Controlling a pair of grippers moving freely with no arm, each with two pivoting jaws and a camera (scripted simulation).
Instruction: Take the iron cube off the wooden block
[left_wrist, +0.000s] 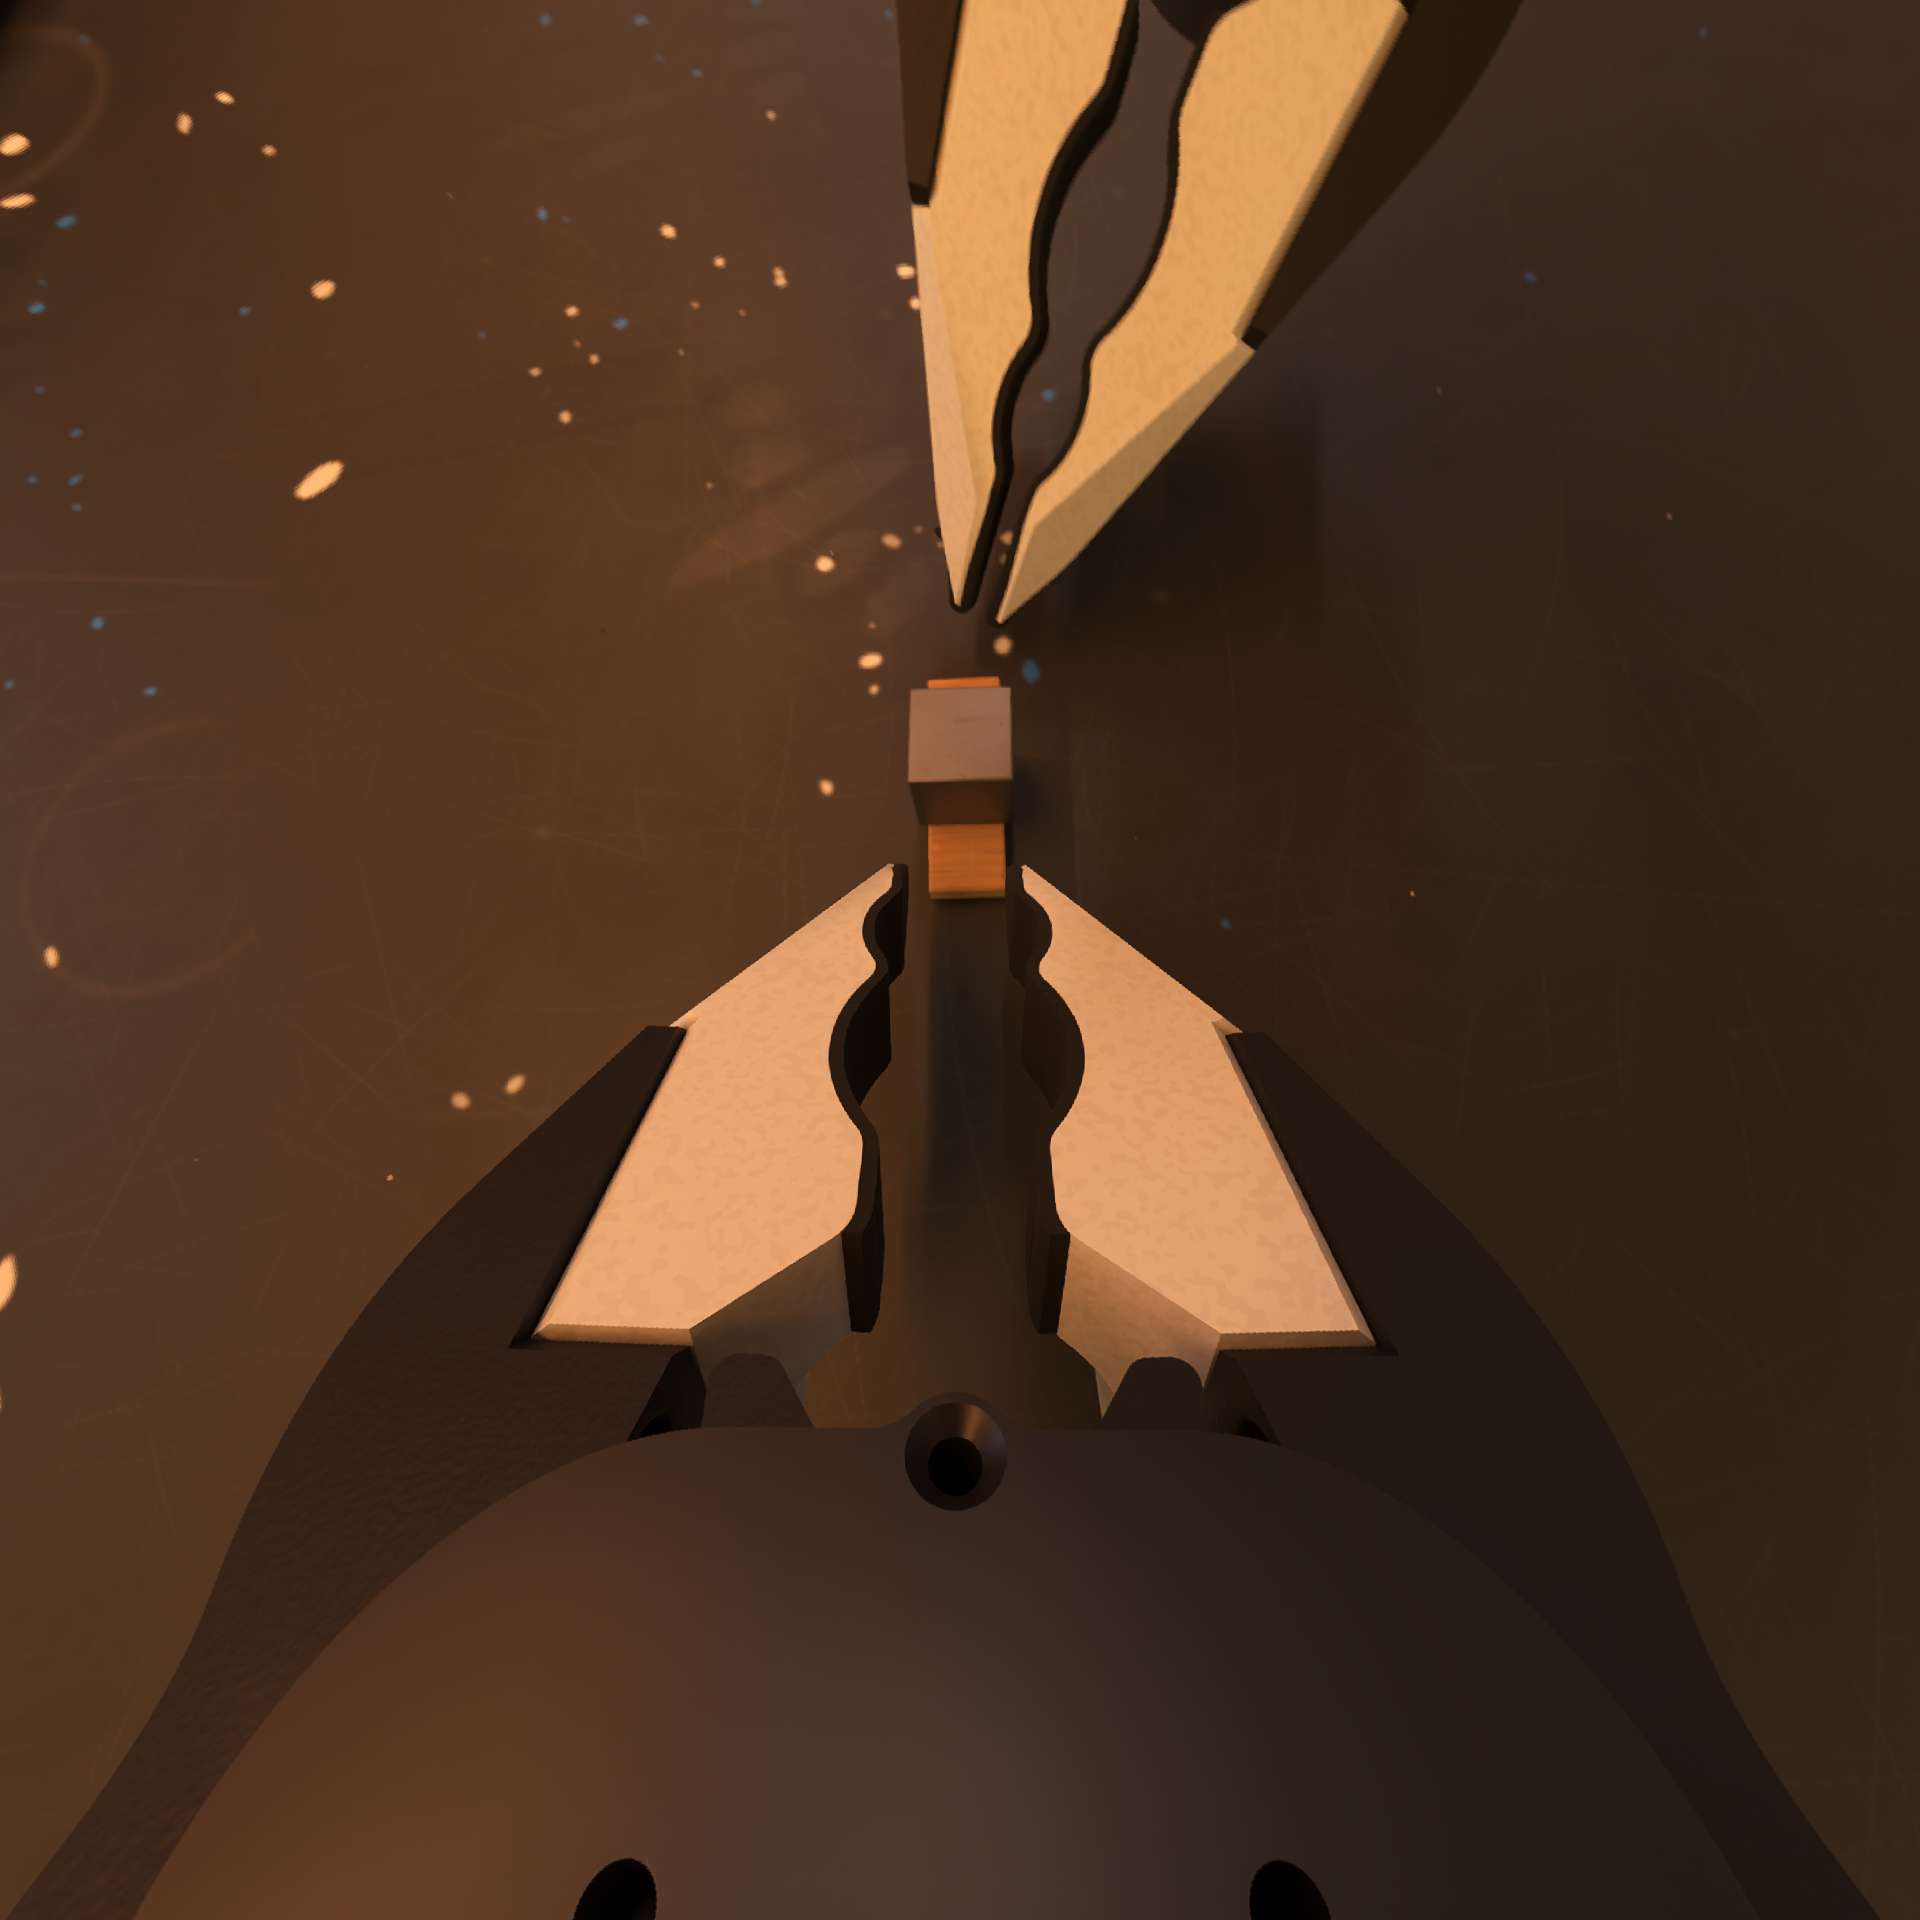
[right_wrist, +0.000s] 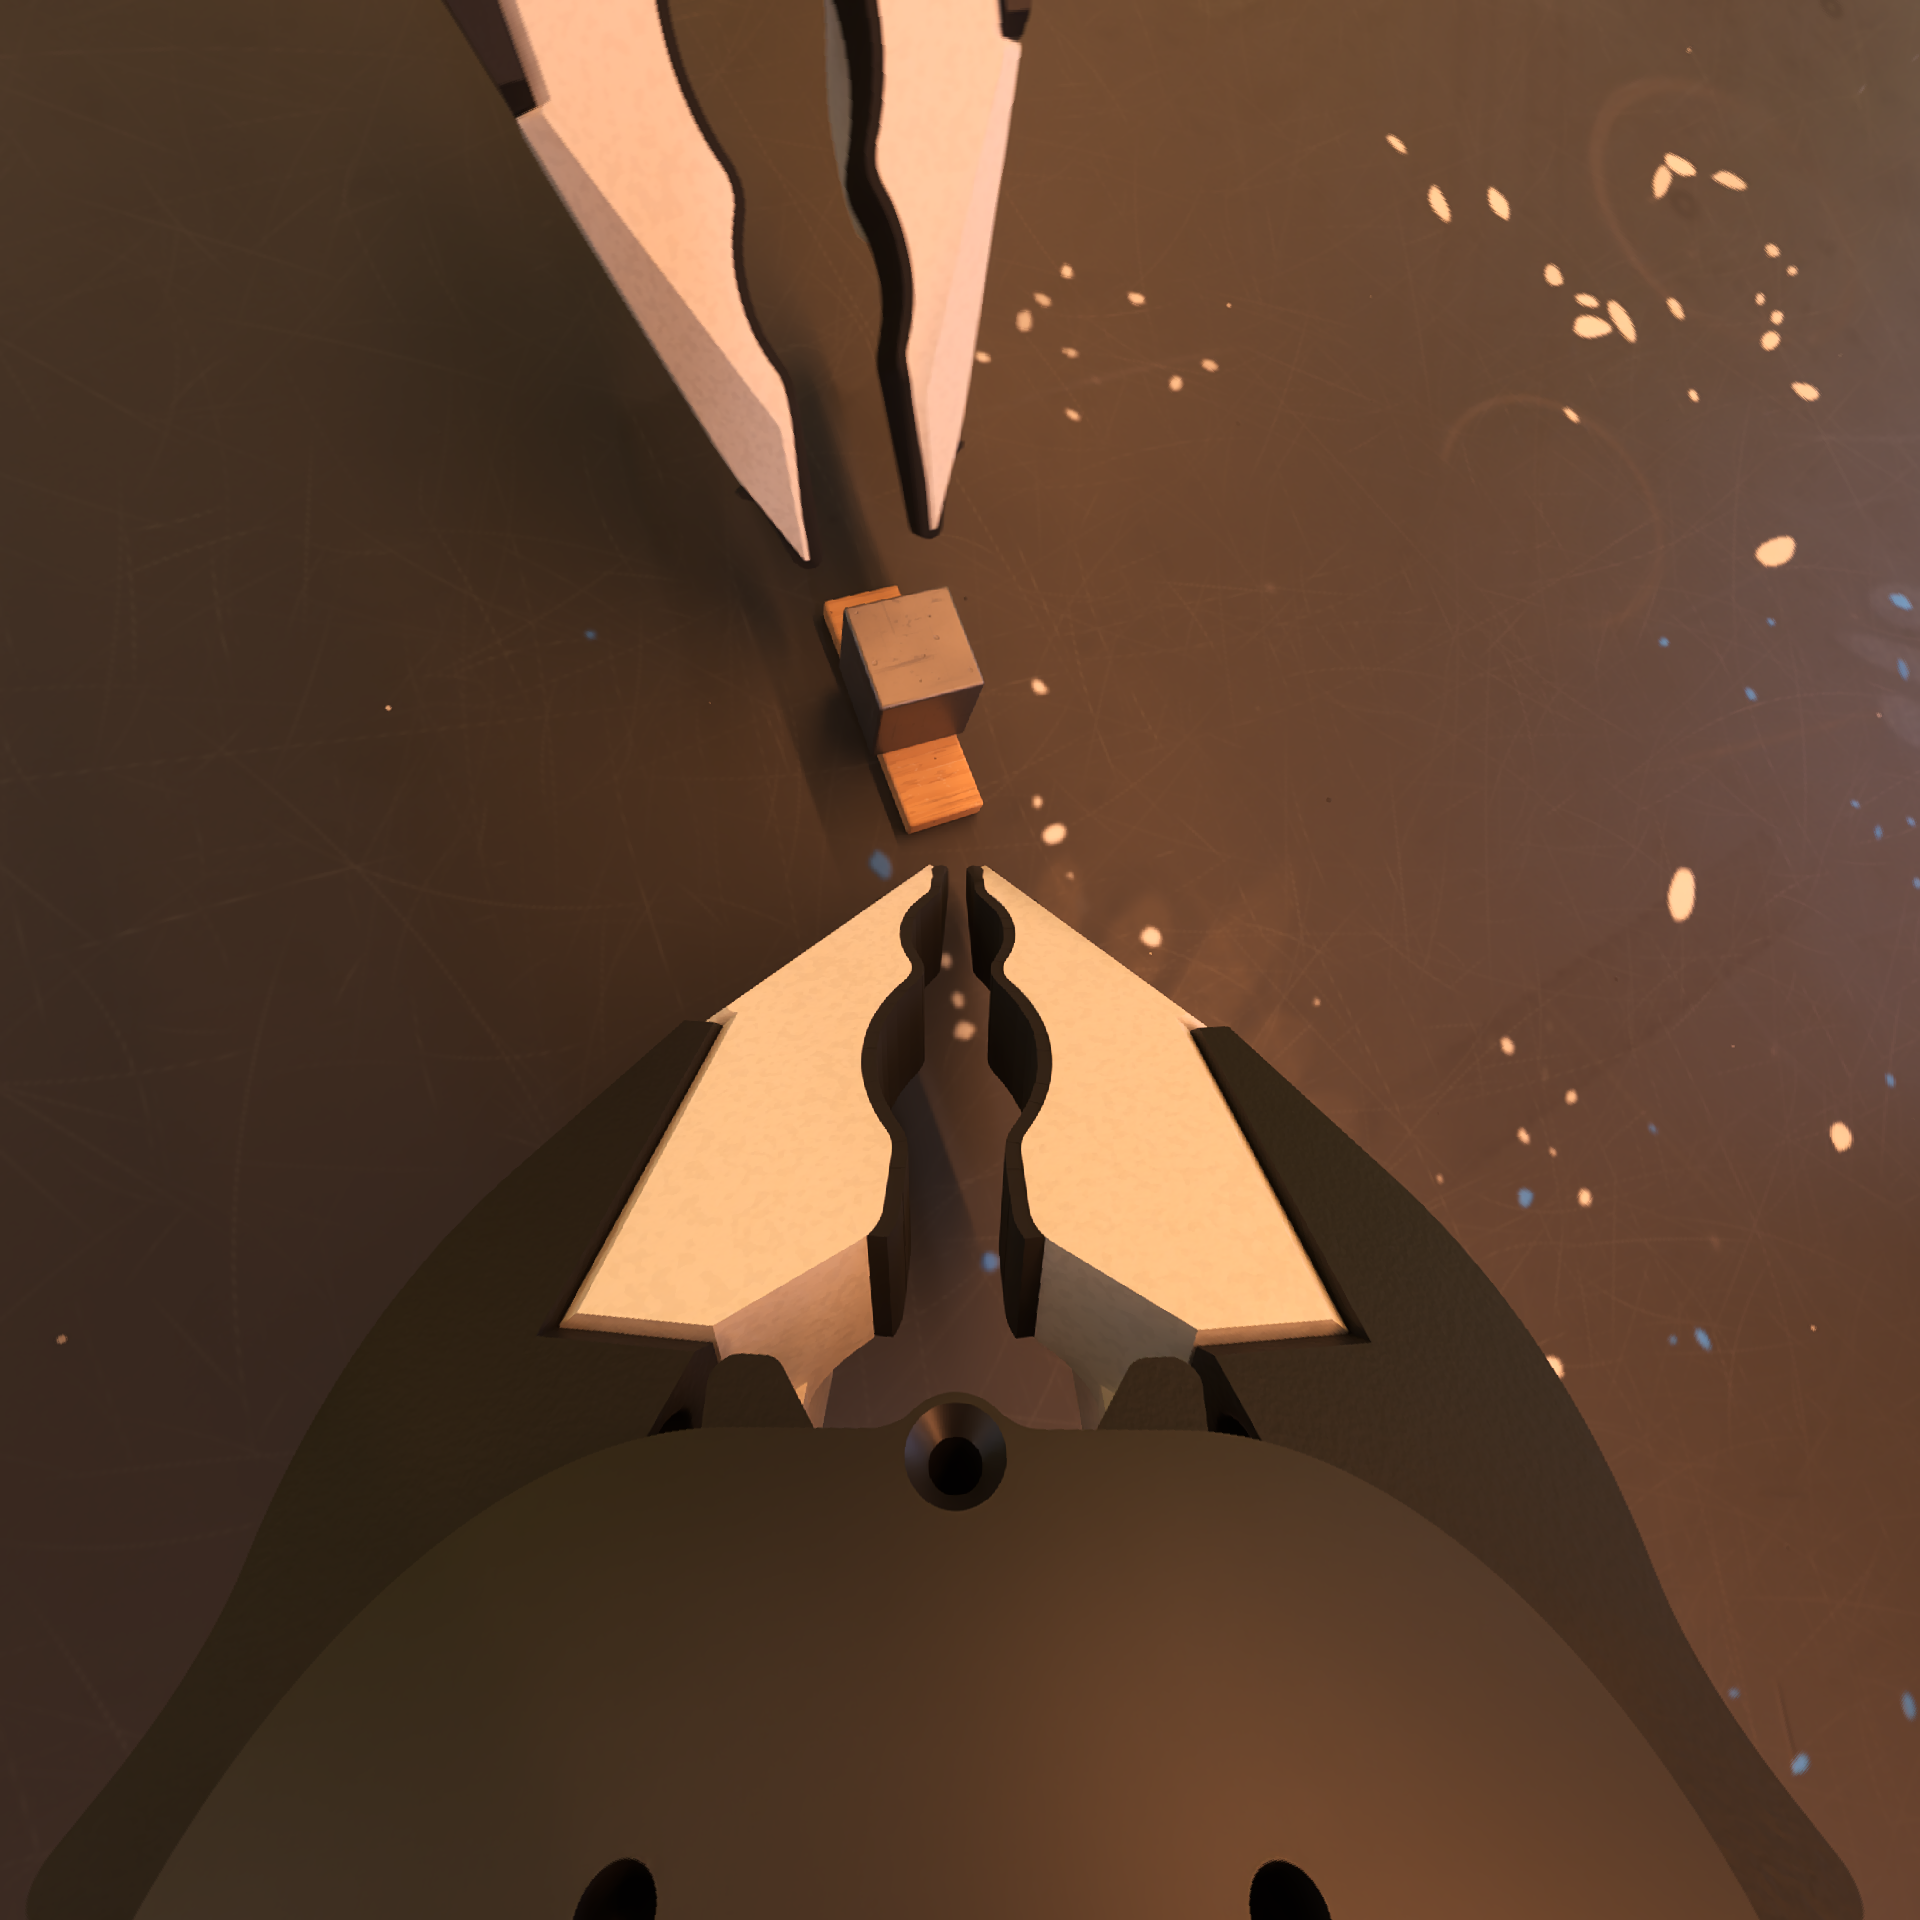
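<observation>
A grey iron cube (left_wrist: 959, 738) sits on the middle of a thin wooden block (left_wrist: 965, 862) that lies flat on the dark table. Both show in the right wrist view too, the cube (right_wrist: 912, 649) upright and the block (right_wrist: 930, 787) sticking out at both ends. My left gripper (left_wrist: 958, 878) is open by about the block's width, its tips at the block's near end, empty. It shows from the far side in the right wrist view (right_wrist: 864, 545). My right gripper (right_wrist: 958, 873) is almost closed and empty, just short of the block's other end; it also shows in the left wrist view (left_wrist: 982, 608).
The dark brown table (left_wrist: 416, 831) is scratched and speckled with pale and blue flecks. The two grippers face each other across the block along one line. Nothing else stands on the table (right_wrist: 1455, 831).
</observation>
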